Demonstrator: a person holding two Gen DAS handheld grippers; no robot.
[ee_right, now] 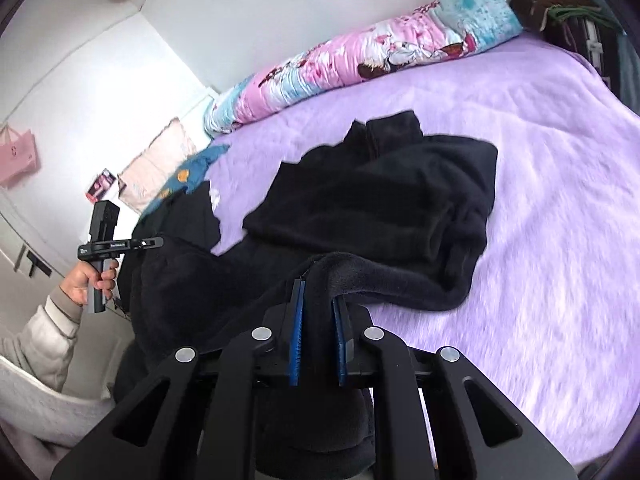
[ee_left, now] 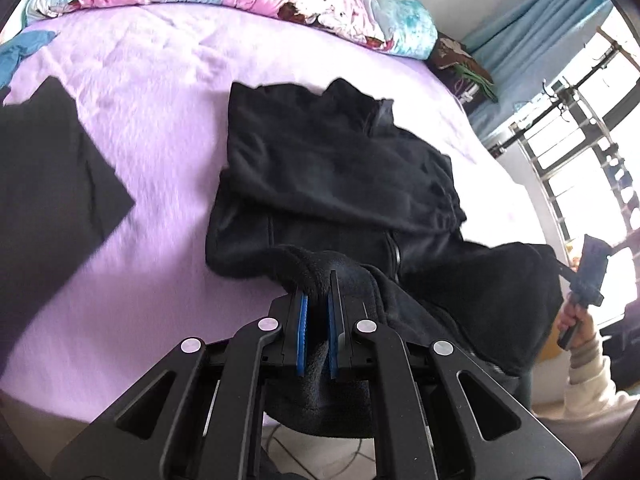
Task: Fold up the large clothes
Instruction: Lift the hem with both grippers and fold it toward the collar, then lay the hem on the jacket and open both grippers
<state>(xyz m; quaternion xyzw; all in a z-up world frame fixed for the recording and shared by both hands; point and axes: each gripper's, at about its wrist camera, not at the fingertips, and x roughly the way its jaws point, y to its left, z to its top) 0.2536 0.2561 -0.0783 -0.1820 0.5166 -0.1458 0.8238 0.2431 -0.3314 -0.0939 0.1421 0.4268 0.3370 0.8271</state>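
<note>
lying on a lilac blanket (ee_left: 152,92) that covers the bed, a black fleece jacket (ee_left: 320,168) sits partly folded, its collar toward the far side and a zipper line showing near the middle. the near hem of the jacket is lifted off the blanket and caught at two places. the left gripper (ee_left: 319,280) is clamped on a fold of the fleece, the cloth pinched between its blue pads (ee_left: 303,316) and hanging down behind them. the right gripper (ee_right: 319,286) is likewise closed on the hem, fabric draped over and between its blue-lined fingers (ee_right: 297,320).

from the right wrist view, a hand (ee_right: 90,278) in a pale sleeve (ee_right: 44,332) grips the handle of the left tool at the left edge. from the left wrist view, another hand (ee_left: 576,314) holds the right tool's handle at the right edge, near a bright window (ee_left: 592,184).

a second dark garment (ee_left: 52,168) lies flat on the blanket to the left, apart from the jacket. a rolled floral quilt (ee_right: 360,60) runs along the wall at the far side of the bed.
</note>
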